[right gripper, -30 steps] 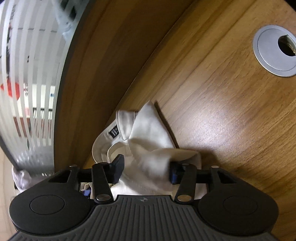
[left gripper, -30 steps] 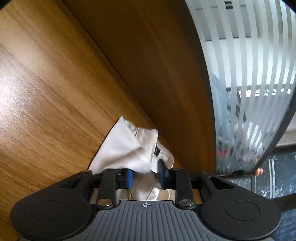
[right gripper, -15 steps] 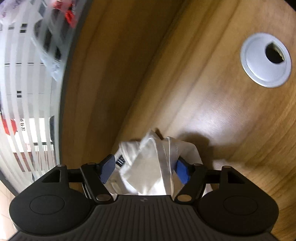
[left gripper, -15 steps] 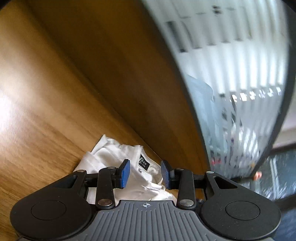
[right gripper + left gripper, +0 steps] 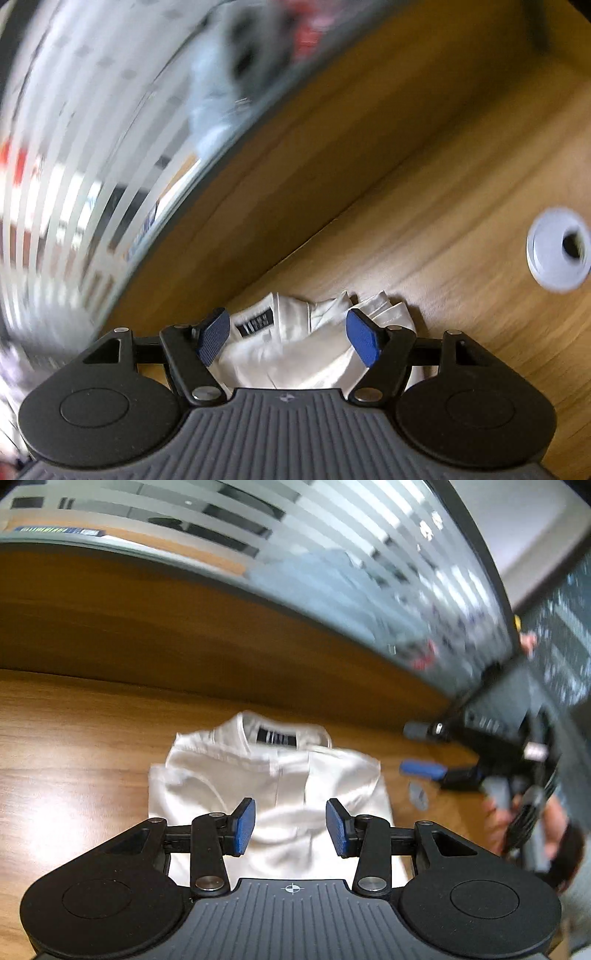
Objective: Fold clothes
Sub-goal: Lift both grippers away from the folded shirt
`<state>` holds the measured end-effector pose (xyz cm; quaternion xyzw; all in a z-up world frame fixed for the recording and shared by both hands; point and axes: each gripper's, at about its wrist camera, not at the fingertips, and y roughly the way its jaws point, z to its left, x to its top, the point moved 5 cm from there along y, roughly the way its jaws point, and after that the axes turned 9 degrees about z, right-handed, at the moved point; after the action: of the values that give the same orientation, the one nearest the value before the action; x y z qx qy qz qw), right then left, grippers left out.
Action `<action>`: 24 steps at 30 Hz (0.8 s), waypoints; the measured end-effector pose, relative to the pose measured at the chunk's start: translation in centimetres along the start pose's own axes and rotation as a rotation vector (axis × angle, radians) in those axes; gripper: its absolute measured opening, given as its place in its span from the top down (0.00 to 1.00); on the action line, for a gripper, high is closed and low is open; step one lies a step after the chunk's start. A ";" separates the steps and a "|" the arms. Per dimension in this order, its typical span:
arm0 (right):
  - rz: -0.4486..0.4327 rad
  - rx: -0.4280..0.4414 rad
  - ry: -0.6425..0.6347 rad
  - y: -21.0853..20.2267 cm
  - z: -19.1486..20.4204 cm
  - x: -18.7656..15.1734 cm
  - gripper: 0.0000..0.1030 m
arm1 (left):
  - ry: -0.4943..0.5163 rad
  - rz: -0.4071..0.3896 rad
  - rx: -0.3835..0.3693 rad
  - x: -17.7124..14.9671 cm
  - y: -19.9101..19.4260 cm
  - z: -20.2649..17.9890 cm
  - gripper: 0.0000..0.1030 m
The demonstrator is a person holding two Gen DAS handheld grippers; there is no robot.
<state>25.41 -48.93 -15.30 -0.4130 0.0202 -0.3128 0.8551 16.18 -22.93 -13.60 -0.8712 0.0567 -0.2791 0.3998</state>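
White shirt (image 5: 273, 794) lies folded into a compact rectangle on the wooden desk (image 5: 74, 746), collar end toward the wooden back panel (image 5: 147, 635) that rises along the desk's far edge. Dark neck label (image 5: 277, 736) sits inside the collar, facing up. Placket runs down the middle of the folded front. From the right wrist view the shirt's (image 5: 295, 350) right edge shows several stacked layers of cloth, slightly fanned.

Left gripper (image 5: 290, 825) hangs over the near half of the shirt, blue pads (image 5: 242, 825) spread wide with nothing between them; whether the tips touch the cloth is hard to judge from this angle. Right gripper (image 5: 290, 338) is likewise parted, empty, its pads either side of the shirt's collar end. In the left wrist view that same right gripper (image 5: 421, 749) appears just beside the shirt, off its right edge above bare wood, blurred, fingers apart, a person's hand (image 5: 546, 823) wrapped round its handle.

Round grey cable grommet (image 5: 557, 254) is set in the desk well to the right of the shirt. Behind the back panel stands a glass partition (image 5: 332, 554) with frosted horizontal stripes; shapes beyond it are smeared and unreadable.
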 end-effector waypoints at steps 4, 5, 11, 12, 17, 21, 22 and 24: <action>0.023 -0.051 -0.149 -0.5 2.1 -1.8 0.27 | 0.058 0.054 0.044 -1.6 1.4 -1.0 0.57; 0.030 -0.061 -0.178 -0.5 2.5 -2.4 0.27 | 0.066 0.067 0.052 -2.0 1.7 -1.0 0.57; 0.071 -0.100 -0.257 -1.3 2.8 -5.5 0.27 | 0.088 0.116 0.114 -2.9 4.2 -1.7 0.58; 0.075 -0.105 -0.259 -1.5 2.5 -6.0 0.27 | 0.093 0.115 0.127 -2.9 4.5 -1.8 0.58; 0.097 -0.128 -0.260 -2.1 0.8 -8.3 0.27 | 0.116 0.103 0.208 -2.4 6.1 -2.5 0.58; 0.106 -0.128 -0.230 -2.3 -0.1 -9.7 0.26 | 0.178 0.068 0.283 -1.8 7.1 -3.1 0.60; 0.109 -0.127 -0.225 -2.3 -0.3 -10.0 0.26 | 0.196 0.058 0.301 -1.6 7.3 -3.3 0.61; 0.113 -0.131 -0.236 -2.1 -0.3 -10.4 0.26 | 0.230 0.034 0.322 -1.1 7.5 -3.6 0.65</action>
<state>15.90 -44.40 -16.33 -0.5002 -0.0369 -0.2113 0.8389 14.23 -30.08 -17.68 -0.7574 0.0713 -0.3756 0.5293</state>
